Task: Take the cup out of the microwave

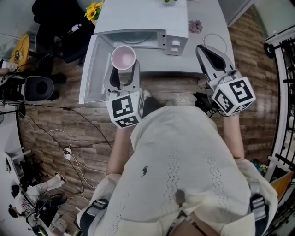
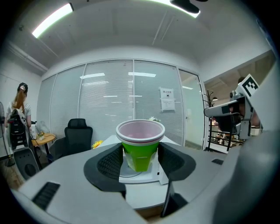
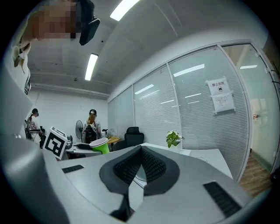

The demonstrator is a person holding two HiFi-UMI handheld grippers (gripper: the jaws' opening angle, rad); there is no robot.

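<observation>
Fingers (image 2: 109, 162) of the left gripper (image 1: 124, 76) stand wide, both ribbed pads pressed on the tapered lower body of the green cup (image 2: 140, 148). The cup is upright just in front of the microwave (image 1: 138, 39), apparently clear of its open cavity. The right gripper (image 3: 141, 153), off the microwave's right side, has its jaws together on nothing. The taper is the risk: a slack or tilted hold could let the cup slip, and a hard squeeze could buckle it. The microwave sits on a white table (image 1: 138, 14), with wood-plank floor (image 1: 258, 60) before it and blind-covered glass partitions (image 2: 109, 100) behind.
</observation>
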